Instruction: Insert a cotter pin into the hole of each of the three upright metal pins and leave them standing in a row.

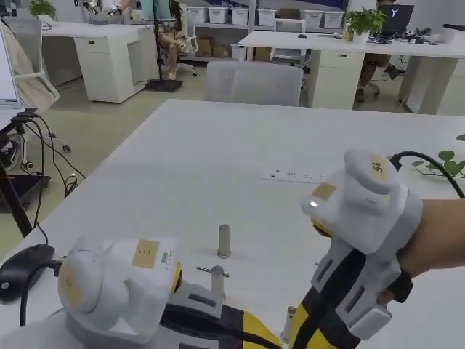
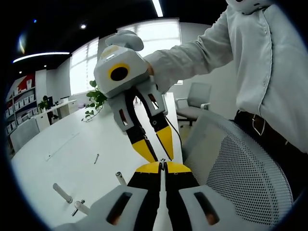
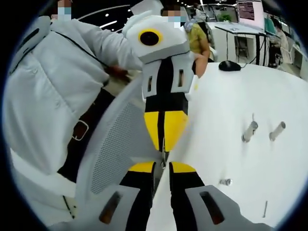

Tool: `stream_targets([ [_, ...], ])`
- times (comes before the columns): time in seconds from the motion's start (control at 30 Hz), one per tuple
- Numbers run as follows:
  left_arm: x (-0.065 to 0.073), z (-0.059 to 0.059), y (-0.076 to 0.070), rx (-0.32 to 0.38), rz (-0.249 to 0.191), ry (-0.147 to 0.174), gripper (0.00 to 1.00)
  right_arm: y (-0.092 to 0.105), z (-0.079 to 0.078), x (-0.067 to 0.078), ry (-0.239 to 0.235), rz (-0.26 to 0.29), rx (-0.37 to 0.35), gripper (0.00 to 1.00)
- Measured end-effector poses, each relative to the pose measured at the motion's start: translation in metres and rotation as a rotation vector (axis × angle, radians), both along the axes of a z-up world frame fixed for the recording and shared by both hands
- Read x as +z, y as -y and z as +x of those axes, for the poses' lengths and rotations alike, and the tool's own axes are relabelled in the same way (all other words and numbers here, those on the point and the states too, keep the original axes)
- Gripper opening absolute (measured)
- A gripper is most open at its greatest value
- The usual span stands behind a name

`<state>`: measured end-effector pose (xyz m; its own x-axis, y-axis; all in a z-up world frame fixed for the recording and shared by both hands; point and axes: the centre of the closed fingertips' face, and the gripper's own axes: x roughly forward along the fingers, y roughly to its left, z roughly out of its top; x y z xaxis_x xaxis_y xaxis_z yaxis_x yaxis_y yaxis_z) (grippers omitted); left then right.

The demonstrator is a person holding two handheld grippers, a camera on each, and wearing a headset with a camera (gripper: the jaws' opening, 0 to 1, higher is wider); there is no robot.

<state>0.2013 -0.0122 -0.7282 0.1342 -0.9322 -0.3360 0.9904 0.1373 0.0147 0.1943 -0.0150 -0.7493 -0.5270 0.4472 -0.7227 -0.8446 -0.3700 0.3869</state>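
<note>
Steel cotter pin (image 3: 163, 156) pinched at the near edge of the white tabletop (image 1: 189, 167).
Thin and silvery, it sticks out from the yellow tips of my left hand-held gripper (image 2: 163, 166), which are pressed together on it; my right hand-held gripper (image 3: 162, 167) meets it tip to tip with its jaws a narrow gap apart, and I cannot tell whether they touch it; on the smooth tabletop stand three short grey cylinders; the far metal pin (image 1: 224, 241) is bare; the middle metal pin (image 1: 216, 282) has a thin cross-piece through its top; the near metal pin (image 1: 290, 320) is half hidden behind my right hand-held gripper; a loose cotter pin (image 2: 96, 158) lies flat, apart from them; a mesh chair back (image 2: 240, 168) crowds the tabletop's edge; a black mouse (image 1: 22, 269) sits off to the left.
</note>
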Motion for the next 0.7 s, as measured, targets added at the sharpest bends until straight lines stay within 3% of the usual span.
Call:
stream_targets([
  [0.1, -0.0006, -0.0024, 0.0016, -0.019, 0.009, 0.010, 0.00, 0.0009, -0.0019, 0.0015, -0.042, -0.004, -0.002, 0.13],
  [0.33, -0.0035, -0.0052, 0.0035, -0.039, 0.026, 0.038, 0.00, 0.0024, -0.0020, 0.0025, -0.074, -0.016, -0.008, 0.07],
  [0.43, -0.0018, -0.0078, 0.0055, -0.056, 0.023, 0.056, 0.00, 0.0034, -0.0064, 0.0046, -0.114, -0.019, 0.003, 0.08],
  [0.7, 0.0002, -0.0078, 0.0069, -0.065, 0.024, 0.072, 0.00, 0.0049, -0.0089, 0.0037, -0.147, -0.027, 0.005, 0.07],
])
